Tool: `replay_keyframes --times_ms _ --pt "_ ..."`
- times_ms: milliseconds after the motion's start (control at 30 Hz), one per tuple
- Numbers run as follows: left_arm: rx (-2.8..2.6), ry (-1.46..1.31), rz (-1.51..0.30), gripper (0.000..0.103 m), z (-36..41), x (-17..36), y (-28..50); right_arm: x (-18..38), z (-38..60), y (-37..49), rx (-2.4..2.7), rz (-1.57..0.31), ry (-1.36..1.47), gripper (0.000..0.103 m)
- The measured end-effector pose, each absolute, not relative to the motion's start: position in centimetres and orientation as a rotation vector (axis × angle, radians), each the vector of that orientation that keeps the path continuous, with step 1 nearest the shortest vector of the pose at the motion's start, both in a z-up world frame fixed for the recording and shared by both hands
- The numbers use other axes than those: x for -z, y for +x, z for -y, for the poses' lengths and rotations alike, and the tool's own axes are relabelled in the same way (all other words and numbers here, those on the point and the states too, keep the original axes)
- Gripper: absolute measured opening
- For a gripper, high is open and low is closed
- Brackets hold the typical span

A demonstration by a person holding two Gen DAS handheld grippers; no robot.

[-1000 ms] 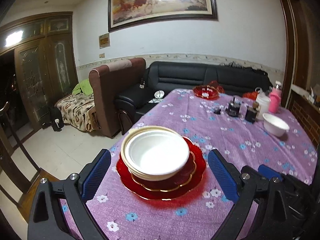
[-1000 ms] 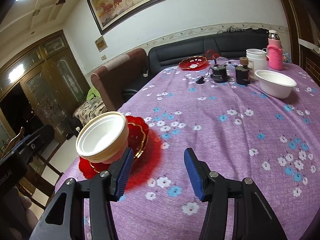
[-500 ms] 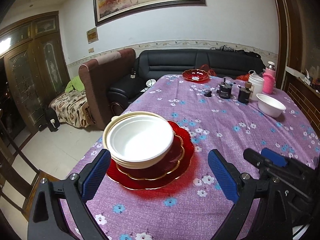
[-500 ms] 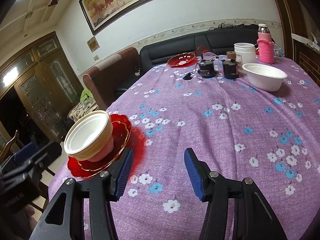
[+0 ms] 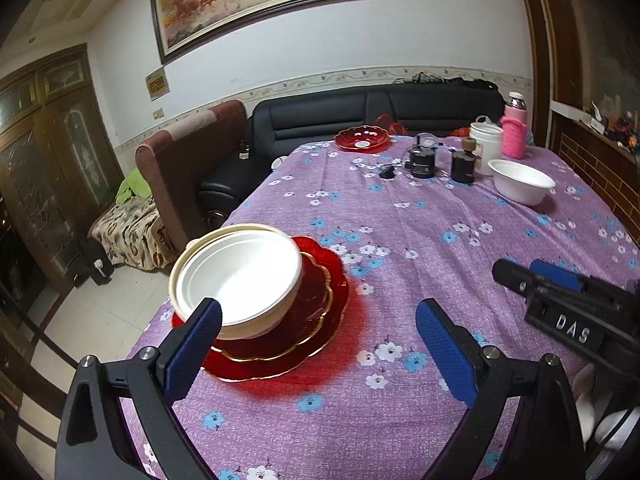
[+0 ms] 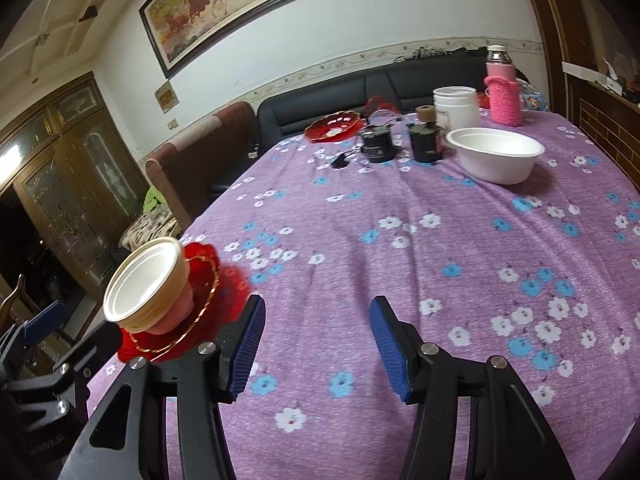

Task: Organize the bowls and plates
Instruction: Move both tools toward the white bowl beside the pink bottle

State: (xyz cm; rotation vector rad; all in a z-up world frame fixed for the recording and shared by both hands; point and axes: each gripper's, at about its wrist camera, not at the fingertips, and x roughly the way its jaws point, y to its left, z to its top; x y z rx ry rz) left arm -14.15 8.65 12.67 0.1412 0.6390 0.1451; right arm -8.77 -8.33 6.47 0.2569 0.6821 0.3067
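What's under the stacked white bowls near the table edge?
The stacked white bowls sit on red gold-rimmed plates, at least two nested, on the purple tablecloth. The plates' centers are covered by the bowls.

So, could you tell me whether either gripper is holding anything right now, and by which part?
Nothing is held. The left gripper and right gripper are both open and empty above the table.

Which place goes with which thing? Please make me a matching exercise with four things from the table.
Things:
1. stacked white bowls
2. single white bowl
3. small red dish
4. pink bottle

Places:
A. far end of the table, nearest the black sofa
B. on the red plates at the near left edge
C. behind the white tub, far right
D. alone on the cloth, right of two black cups

Pairs: 1-B, 2-D, 3-A, 4-C
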Motion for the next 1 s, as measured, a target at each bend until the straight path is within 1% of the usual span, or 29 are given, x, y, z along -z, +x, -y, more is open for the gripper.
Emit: replay_keyframes --times_ms 600,700,833,1000 --pt "-0.041 0.243 -0.692 0.097 -3.6 -11.2 -10.9 -6.2 15.3 -6.9 -0.172 -0.691 0.288 0.061" --pt "-0.001 0.217 -0.721 0.097 -3.4 -10.7 -10.4 -6.2 16.7 -6.1 -0.131 -0.687 0.289 0.063" --pt "0.04 0.178 -0.76 0.097 -3.5 -9.7 -9.8 -6.0 19.5 -4.3 -0.034 -0.68 0.308 0.063" --pt "0.075 0.112 -0.764 0.097 -4.2 -9.8 -9.1 -6.3 24.6 -1.4 0.066 -0.675 0.455 0.063"
